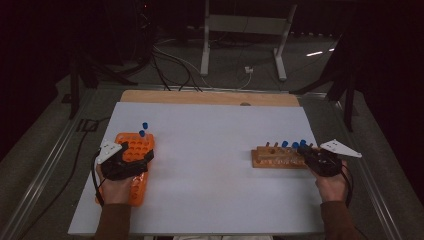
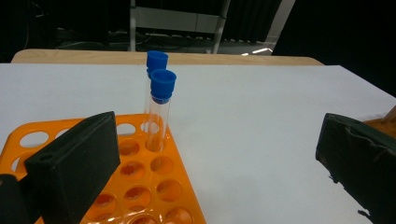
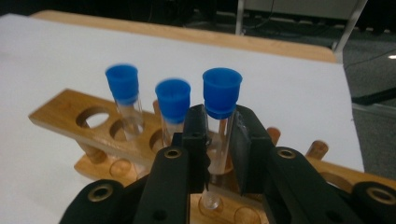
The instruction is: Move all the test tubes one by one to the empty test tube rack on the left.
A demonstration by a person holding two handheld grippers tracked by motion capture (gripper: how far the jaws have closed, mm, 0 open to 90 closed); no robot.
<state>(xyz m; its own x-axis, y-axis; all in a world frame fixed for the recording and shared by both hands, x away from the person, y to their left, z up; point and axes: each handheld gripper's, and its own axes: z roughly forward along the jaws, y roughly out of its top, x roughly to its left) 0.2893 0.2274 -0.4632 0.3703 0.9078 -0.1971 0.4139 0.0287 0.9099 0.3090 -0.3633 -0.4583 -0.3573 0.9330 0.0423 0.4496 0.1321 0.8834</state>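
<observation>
A wooden test tube rack (image 1: 272, 157) (image 3: 70, 116) lies at the table's right, holding clear tubes with blue caps. My right gripper (image 1: 312, 154) (image 3: 218, 135) is shut on the blue-capped tube (image 3: 221, 100) nearest it, pads pressed on the glass just under the cap. Two more capped tubes (image 3: 172, 105) stand in the rack to its left. At the table's left an orange plastic rack (image 1: 137, 150) (image 2: 154, 186) holds two blue-capped tubes (image 1: 143, 129) (image 2: 161, 107) at its far corner. My left gripper (image 1: 131, 156) (image 2: 215, 154) rests over the orange rack, open, with nothing between its pads.
The white table top (image 1: 210, 150) has a wooden edge (image 1: 210, 97) at the back. Behind it on the floor run cables (image 1: 175, 65) and stands a white frame (image 1: 245, 30). Metal rails (image 1: 45, 170) border both sides.
</observation>
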